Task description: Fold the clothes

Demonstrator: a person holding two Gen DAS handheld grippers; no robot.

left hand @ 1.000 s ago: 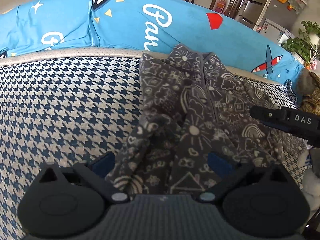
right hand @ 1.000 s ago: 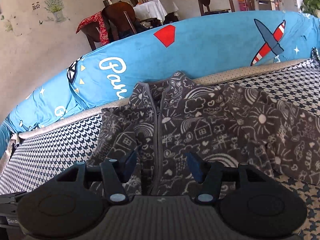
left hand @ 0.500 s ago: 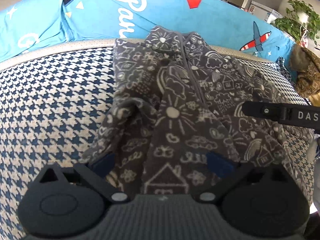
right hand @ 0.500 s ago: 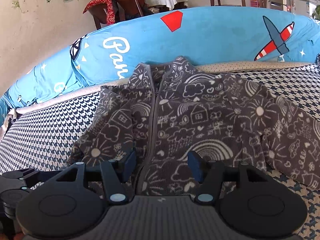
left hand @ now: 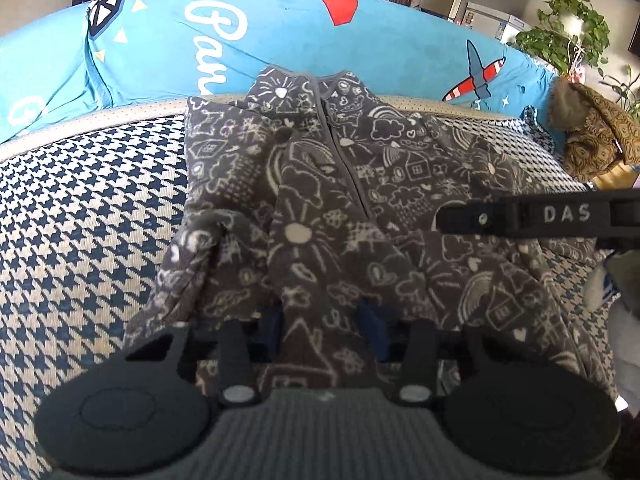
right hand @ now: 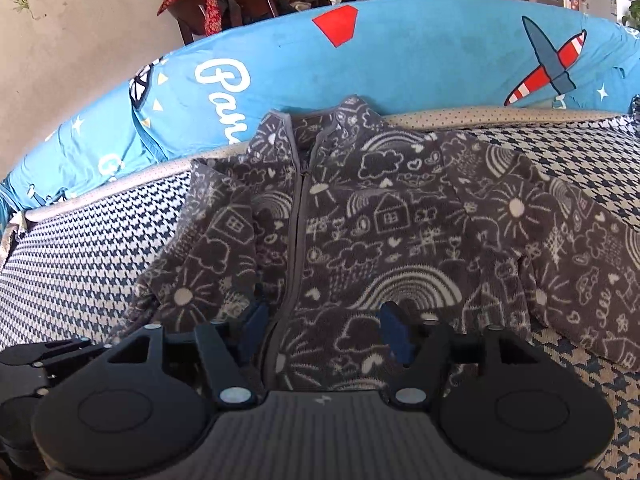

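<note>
My grey doodle-print fleece jacket point(right hand: 384, 232) lies zipped, front up, on the houndstooth sofa seat point(left hand: 88, 208), collar against the blue cushion point(right hand: 420, 56). My left hand-held gripper point(left hand: 324, 326) pinches a raised ridge at the jacket's hem; my right hand-held gripper point(right hand: 324, 330) is spread wide over the hem, holding nothing.
</note>
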